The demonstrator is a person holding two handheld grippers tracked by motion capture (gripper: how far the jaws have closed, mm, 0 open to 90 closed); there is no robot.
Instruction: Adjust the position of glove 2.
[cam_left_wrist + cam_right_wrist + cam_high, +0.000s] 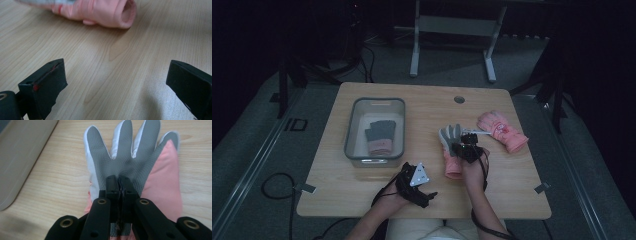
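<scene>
One glove point(380, 136) already lay in the bin point(353, 116); the right claw point(119, 185), pressed together, met the near glove point(130, 157), the left claw point(116, 82) spread, the far-right glove point(502, 130) untouched.

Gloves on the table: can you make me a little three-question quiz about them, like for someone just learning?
1. True or false: the bin already has a glove inside it.
2. How many gloves lie on the bare table? A) one B) two C) three
3. Fill in: the right gripper is over the grey-palmed glove with its fingers ____.

Key
1. True: a grey and pink glove lies in the bin.
2. B: the grey-palmed glove near the middle and a pink glove farther right.
3. Shut: the fingers are pressed together above the palm. Whether they pinch any fabric cannot be told. The left gripper is open over bare wood.
</scene>
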